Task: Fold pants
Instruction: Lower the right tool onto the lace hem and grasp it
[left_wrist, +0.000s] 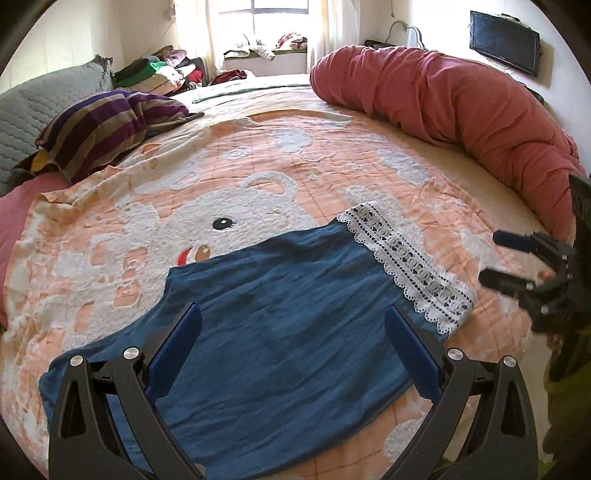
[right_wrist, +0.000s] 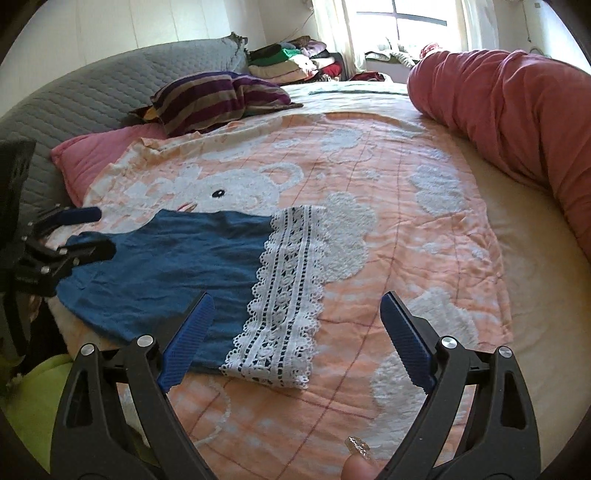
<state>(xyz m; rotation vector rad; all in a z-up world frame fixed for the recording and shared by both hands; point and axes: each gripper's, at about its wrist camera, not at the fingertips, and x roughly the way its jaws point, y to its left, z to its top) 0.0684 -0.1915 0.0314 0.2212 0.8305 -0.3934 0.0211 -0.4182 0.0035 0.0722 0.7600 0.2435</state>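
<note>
The blue pants (left_wrist: 280, 314) are lying flat on the pink bunny blanket (left_wrist: 332, 177) near the front edge of the bed, and they're looking like they're already doubled over, leg on leg, with the white lace cuff (left_wrist: 410, 262) pointing off to the right. My guess is they're spread out like that so the next fold goes cleanly across the middle.

The left gripper (left_wrist: 291, 332) is hovering right over the blue fabric with its fingers spread wide, gripping nothing. The right gripper (right_wrist: 295, 325) is hanging over the lace end, fingers also wide apart and empty, probably lining up to grab that cuff.

The left wrist view is showing the waist end of the pants under the fingers and a TV (left_wrist: 504, 42) on the wall, which the right view isn't getting. The right wrist view is showing the lace cuff's near corner and a grey quilted headboard (right_wrist: 110, 92) much more fully, plus a fingertip at the bottom edge.
</note>
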